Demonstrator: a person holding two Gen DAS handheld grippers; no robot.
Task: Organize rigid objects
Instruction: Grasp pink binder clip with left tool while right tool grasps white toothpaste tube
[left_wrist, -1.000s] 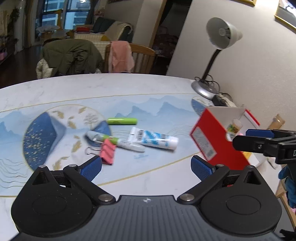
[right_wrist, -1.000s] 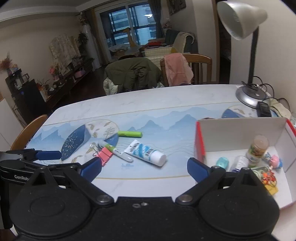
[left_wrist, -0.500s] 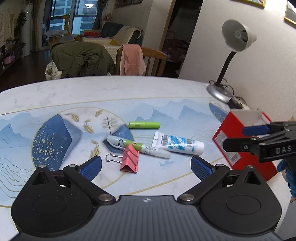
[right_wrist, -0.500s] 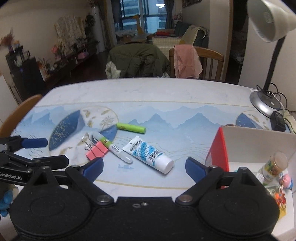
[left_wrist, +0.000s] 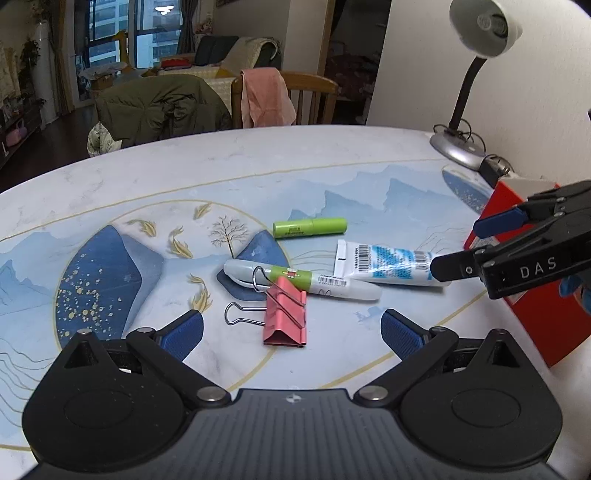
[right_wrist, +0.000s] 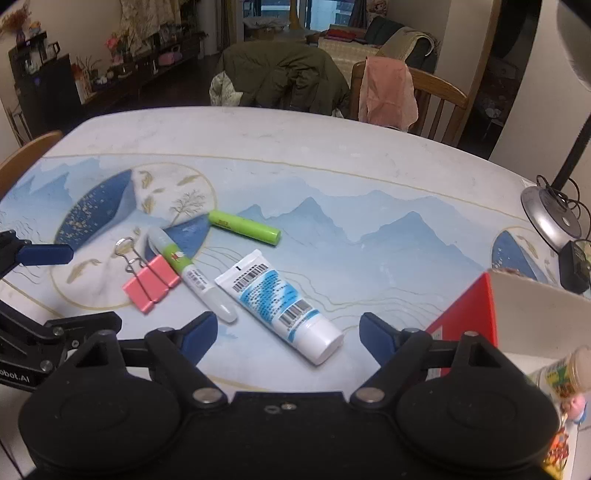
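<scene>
A pink binder clip (left_wrist: 284, 317) (right_wrist: 151, 282) lies against a white-and-green pen (left_wrist: 306, 280) (right_wrist: 192, 273). To their right lie a white-and-blue tube (left_wrist: 388, 264) (right_wrist: 277, 299) and, farther back, a green stick (left_wrist: 310, 228) (right_wrist: 243, 227). My left gripper (left_wrist: 291, 336) (right_wrist: 62, 290) hovers open just in front of the clip, touching nothing. My right gripper (right_wrist: 288, 332) (left_wrist: 476, 243) hangs over the tube's cap end, its jaws closing. The tube sits between and just ahead of the pads, which do not press on it.
A red box (left_wrist: 535, 317) (right_wrist: 465, 314) with white inner walls stands at the table's right, holding a small bottle (right_wrist: 565, 376) and toys. A desk lamp (left_wrist: 458, 147) (right_wrist: 550, 218) and a black adapter (right_wrist: 574, 266) sit behind it. Chairs with clothes stand beyond the far edge.
Both grippers have come down and closer to the loose items. The right one swung left from the box to the tube, and its jaws have narrowed. Nothing on the table moved.
</scene>
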